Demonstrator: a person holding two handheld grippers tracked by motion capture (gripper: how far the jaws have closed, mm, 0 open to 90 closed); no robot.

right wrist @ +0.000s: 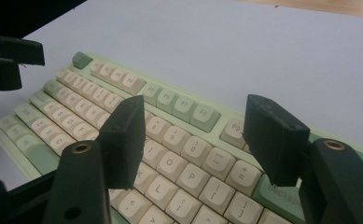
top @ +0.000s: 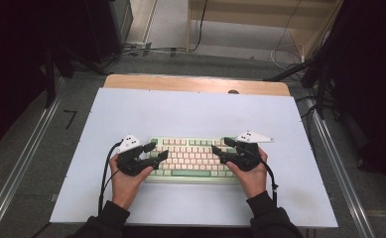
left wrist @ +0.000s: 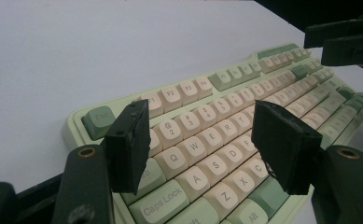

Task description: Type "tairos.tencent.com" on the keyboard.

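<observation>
- The keyboard (top: 190, 158), pale green with cream and green keys, lies flat in the lower middle of the high view, its long side running left to right.
- The left gripper (top: 153, 152) hovers over the keyboard's left end, jaws spread apart with nothing between them; in the left gripper view (left wrist: 200, 140) they frame the Q, W, A and S keys.
- The right gripper (top: 221, 147) hovers over the keyboard's right end, released, jaws wide with nothing gripped; in the right gripper view (right wrist: 193, 135) they frame the O, P and L keys.
- Each gripper is held in a hand with a dark sleeve rising from the bottom edge of the high view.
- The keyboard rests on a white sheet (top: 195, 111) that covers most of the table.
- A strip of bare wooden tabletop (top: 195, 83) shows along the sheet's far edge, in the upper middle of the frame.
- Metal rails (top: 24, 163) run along both sides of the table.
- The floor around is grey carpet (top: 81, 89).
- Cables (top: 146, 49) trail across the floor at the top.
- A light wooden frame (top: 260, 20) stands in the upper right.
</observation>
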